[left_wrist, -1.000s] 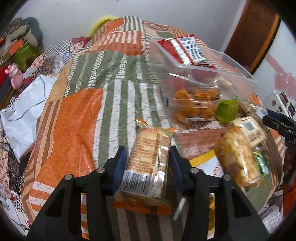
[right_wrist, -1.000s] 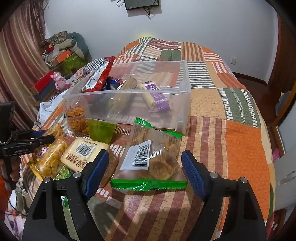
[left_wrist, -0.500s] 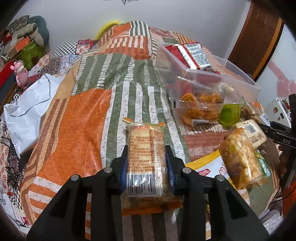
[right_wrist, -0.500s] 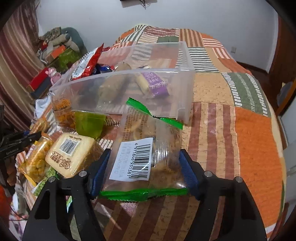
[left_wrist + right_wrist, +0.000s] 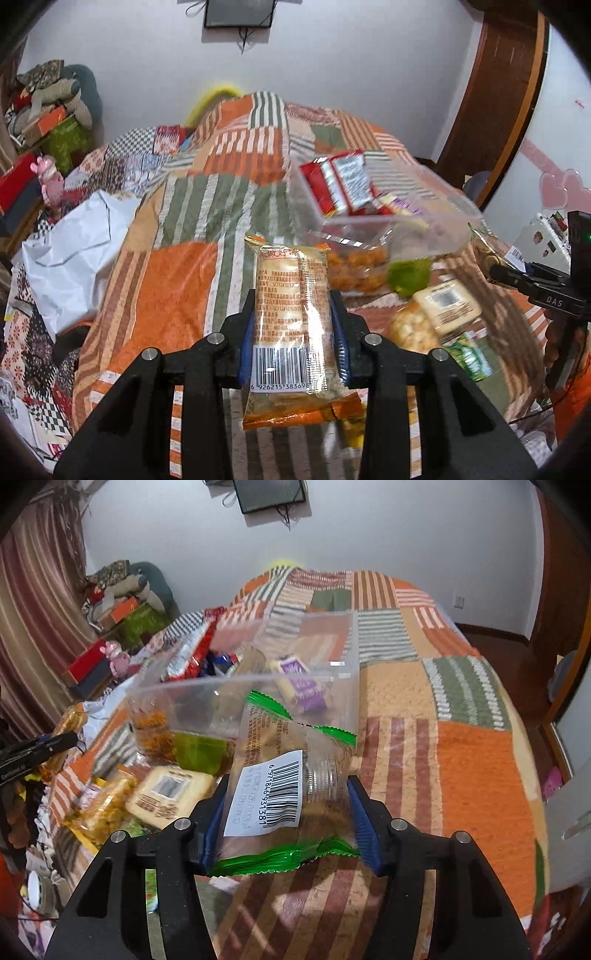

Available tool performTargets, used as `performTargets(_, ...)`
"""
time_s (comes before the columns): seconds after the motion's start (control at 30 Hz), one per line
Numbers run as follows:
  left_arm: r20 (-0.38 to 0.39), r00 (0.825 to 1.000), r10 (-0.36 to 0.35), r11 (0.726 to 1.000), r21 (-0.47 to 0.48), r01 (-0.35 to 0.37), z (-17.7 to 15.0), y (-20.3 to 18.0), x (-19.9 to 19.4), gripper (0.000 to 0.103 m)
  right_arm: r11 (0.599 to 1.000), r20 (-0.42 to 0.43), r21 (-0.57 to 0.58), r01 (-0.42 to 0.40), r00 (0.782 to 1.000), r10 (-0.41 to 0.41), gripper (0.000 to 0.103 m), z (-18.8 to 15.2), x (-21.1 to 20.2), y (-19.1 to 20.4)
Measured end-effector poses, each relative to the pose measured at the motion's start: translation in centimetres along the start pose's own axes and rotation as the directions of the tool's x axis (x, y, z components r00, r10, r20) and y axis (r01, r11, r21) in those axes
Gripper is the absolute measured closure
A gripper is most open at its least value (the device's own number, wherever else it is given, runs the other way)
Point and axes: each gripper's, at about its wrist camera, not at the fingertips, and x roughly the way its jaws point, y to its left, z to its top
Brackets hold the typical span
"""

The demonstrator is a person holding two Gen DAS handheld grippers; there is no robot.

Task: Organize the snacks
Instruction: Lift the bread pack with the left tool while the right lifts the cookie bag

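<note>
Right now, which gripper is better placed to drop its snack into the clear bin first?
Right. The right gripper is closing on the green-edged packet directly before the clear bin; the left gripper's orange packet sits off to its side.

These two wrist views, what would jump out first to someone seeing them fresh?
An orange-ended biscuit pack is pinched in the left claw, lifted over the patchwork bedspread. A green-edged clear snack bag sits between the closing right claw pads, just before the clear bin of snacks.
</note>
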Motion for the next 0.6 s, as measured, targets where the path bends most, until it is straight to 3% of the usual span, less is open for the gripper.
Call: performTargets(0.6,0.118,0.99,-0.076,0.996,0.062,0.069,4.7,-5.5,-2.2,0.068,0.998,0.228,-0.058,0.011,0.974,0.002,0.048,4.1,-4.8,1.4)
